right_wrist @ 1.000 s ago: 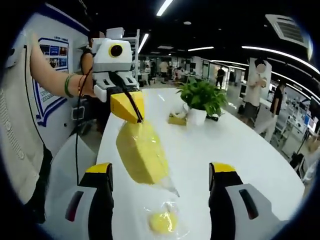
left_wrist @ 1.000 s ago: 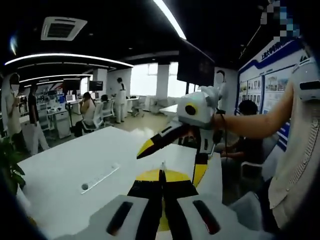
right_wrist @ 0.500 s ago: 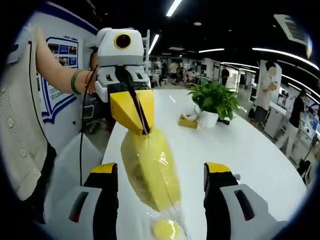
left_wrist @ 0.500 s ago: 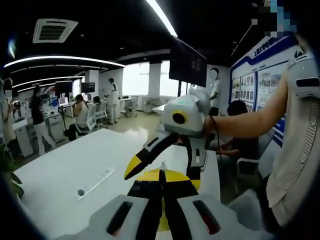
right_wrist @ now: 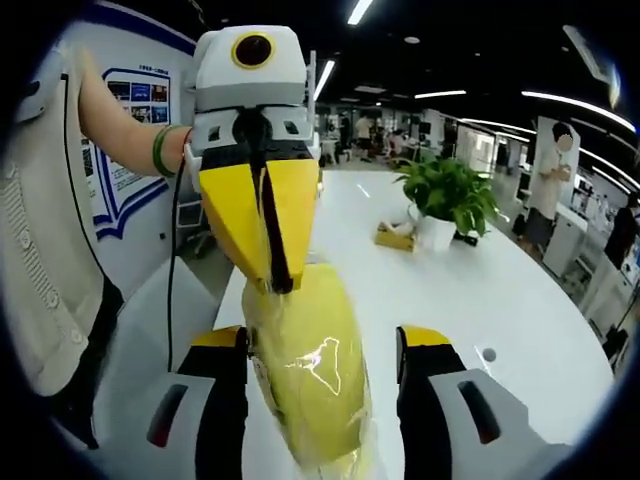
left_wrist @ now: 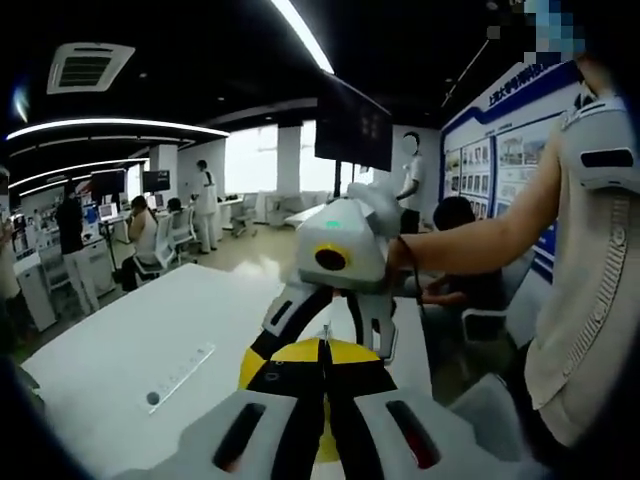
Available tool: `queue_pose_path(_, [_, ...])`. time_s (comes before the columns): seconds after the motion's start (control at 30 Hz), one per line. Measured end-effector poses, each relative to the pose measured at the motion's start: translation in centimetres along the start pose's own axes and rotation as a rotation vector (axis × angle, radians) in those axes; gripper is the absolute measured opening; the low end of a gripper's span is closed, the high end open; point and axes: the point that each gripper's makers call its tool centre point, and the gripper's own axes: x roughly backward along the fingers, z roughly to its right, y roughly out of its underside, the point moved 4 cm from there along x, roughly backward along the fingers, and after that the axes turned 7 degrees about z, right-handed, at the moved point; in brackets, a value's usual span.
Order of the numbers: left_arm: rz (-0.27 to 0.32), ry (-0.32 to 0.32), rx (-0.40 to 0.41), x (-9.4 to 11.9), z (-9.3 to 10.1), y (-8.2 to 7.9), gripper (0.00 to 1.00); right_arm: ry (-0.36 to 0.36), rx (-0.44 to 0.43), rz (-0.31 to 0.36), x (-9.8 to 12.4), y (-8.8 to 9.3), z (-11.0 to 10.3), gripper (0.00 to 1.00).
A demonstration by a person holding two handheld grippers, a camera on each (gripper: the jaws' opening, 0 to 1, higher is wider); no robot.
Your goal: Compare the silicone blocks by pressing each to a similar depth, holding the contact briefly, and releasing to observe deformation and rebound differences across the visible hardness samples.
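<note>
A yellow silicone block [right_wrist: 305, 370] in a clear plastic bag hangs above the white table [right_wrist: 480, 300]. My left gripper [right_wrist: 268, 282] comes down from the top of the right gripper view, its yellow jaws shut on the bag's top edge. In the left gripper view its own jaws [left_wrist: 325, 348] are pressed together. My right gripper [right_wrist: 322, 345] is open, with one jaw on each side of the hanging block, close to it. In the left gripper view the right gripper [left_wrist: 330, 328] faces me, its fingers spread just beyond my left tips.
A potted plant [right_wrist: 448, 195] and a small yellow box [right_wrist: 395, 237] stand farther along the table. A long pale strip [left_wrist: 180, 375] lies on the table [left_wrist: 120, 340]. A seated person [left_wrist: 465, 280] is beyond the table's end. Several people stand among desks behind.
The two grippers have come closer together. The right gripper's open jaws now flank the bagged block, and the small round yellow sample below it has left the view.
</note>
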Motion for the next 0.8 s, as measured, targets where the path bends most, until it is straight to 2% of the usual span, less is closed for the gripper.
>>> queue_pose_path(0.1, [-0.003,0.016,-0.006,0.0,0.3,0.0,0.00,-0.015,0.010,-0.004,0.0,0.1,-0.2,0.43])
queue_pose_path(0.23, [-0.013,0.024,-0.017,0.0,0.6,0.0,0.00,-0.014,0.026,-0.002,0.0,0.1,-0.6,0.39])
queue_pose_path(0.33, [-0.020,0.030,-0.031,0.0,0.9,0.0,0.00,-0.016,0.037,-0.007,0.1,0.0,-1.0,0.33])
queue_pose_path(0.5, [-0.035,0.038,-0.056,0.2,1.8,0.1,0.00,0.002,0.041,-0.061,0.4,0.2,-1.7,0.24])
queue_pose_path(0.6, [-0.039,0.039,-0.066,0.2,2.3,0.1,0.00,0.028,0.004,-0.123,0.8,0.4,-2.2,0.19])
queue_pose_path(0.67, [-0.037,0.040,-0.066,0.2,2.5,0.1,0.00,0.019,-0.015,-0.137,0.9,0.4,-2.6,0.16])
queue_pose_path(0.77, [-0.039,0.044,-0.073,0.1,3.0,0.1,0.00,0.030,0.007,-0.172,1.2,0.4,-3.0,0.11])
queue_pose_path(0.8, [-0.035,0.045,-0.075,0.2,3.2,-0.1,0.00,0.044,0.050,-0.175,1.4,0.3,-2.8,0.09])
